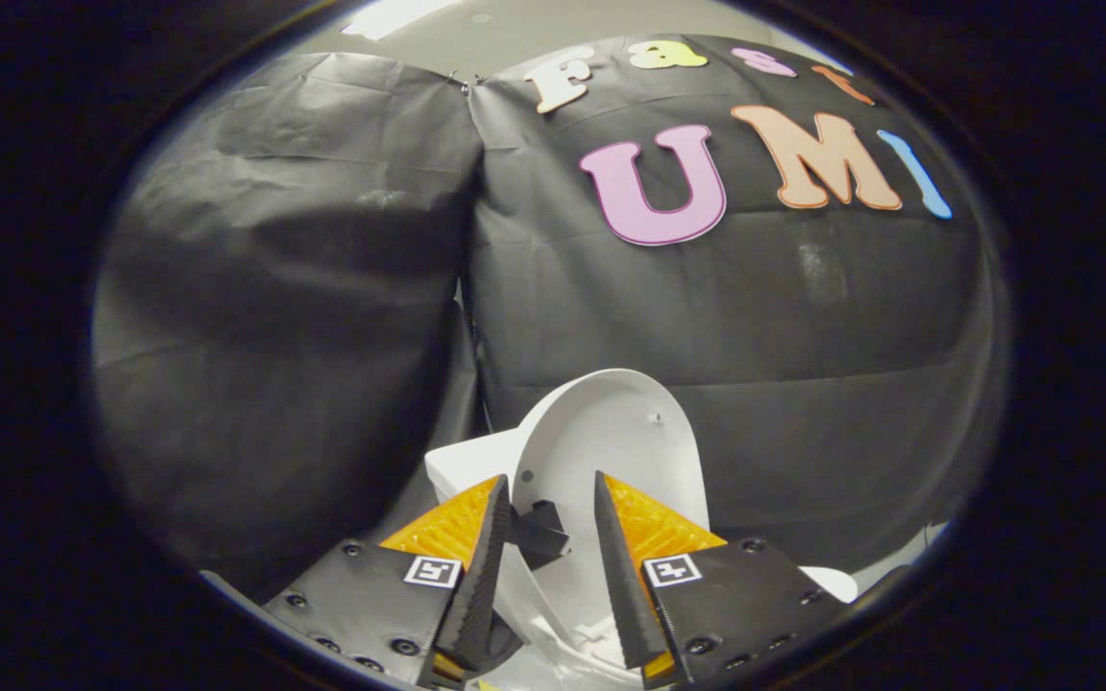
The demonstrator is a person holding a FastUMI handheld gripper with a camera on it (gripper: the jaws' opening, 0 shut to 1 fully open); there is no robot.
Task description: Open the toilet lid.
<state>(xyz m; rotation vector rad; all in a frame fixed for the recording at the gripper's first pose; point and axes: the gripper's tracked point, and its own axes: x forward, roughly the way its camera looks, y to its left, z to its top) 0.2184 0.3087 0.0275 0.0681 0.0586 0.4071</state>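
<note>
The hand-held gripper [553, 499] with orange-backed, black-ribbed fingers is spread wide, holding nothing; the white oval plastic toilet lid [611, 451] stands raised upright just ahead of and between the fingertips, its inner face toward them; the white ceramic tank [462, 465] sits behind its left edge

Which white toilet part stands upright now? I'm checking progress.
The toilet lid, the raised oval just beyond the open gripper; the tank sits boxy behind it.
</note>
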